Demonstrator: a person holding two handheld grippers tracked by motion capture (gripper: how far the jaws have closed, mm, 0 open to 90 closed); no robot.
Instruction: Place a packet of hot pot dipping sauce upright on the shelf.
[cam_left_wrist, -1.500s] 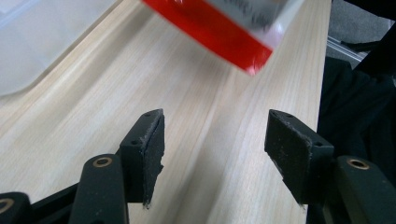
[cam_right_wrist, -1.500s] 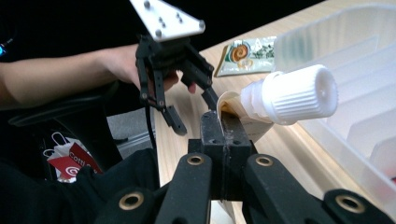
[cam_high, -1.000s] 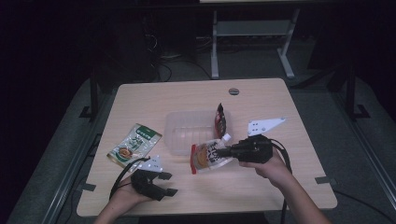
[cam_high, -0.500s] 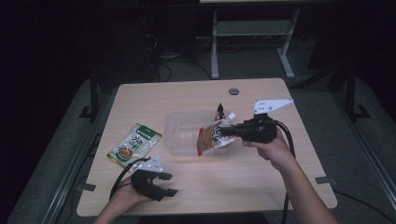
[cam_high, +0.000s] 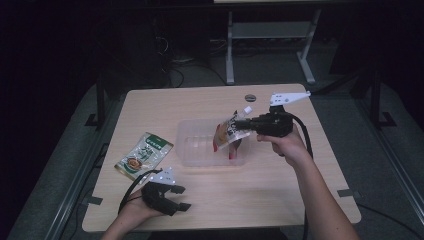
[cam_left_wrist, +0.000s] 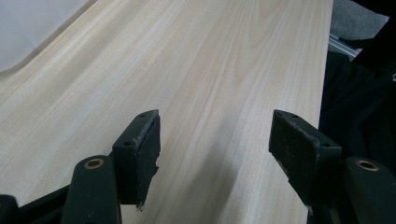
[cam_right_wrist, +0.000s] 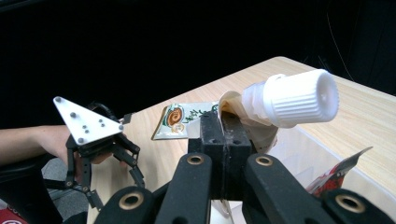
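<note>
**Spouted pouch held above the clear bin**

Broadly, we see a pale wooden desk (cam_high: 280, 190) carrying every item. Near its centre we find a clear plastic bin (cam_high: 197, 145), shallow and rectangular, with a red packet (cam_high: 234, 149) leaning inside its right end. To the left of the bin, well apart from it, we note a green food packet (cam_high: 143, 156) lying flat on the desk; in the right gripper view the same packet appears beyond the jaws.

We find the right gripper (cam_high: 239, 124) raised over the right part of the bin, its cable trailing back along the forearm. Its jaws are pressed together on the upper edge of a spouted pouch (cam_high: 226, 133), which hangs tilted above the bin and clear of the desk. In the right gripper view we see the pouch's white screw cap (cam_right_wrist: 299, 99) just beyond the clamped jaws, pointing to the right of that view.

We place the left gripper (cam_high: 176, 198) low at the near left edge of the desk, close to the surface. Its jaws stand wide apart with bare wood between them, as the left gripper view shows.
</note>
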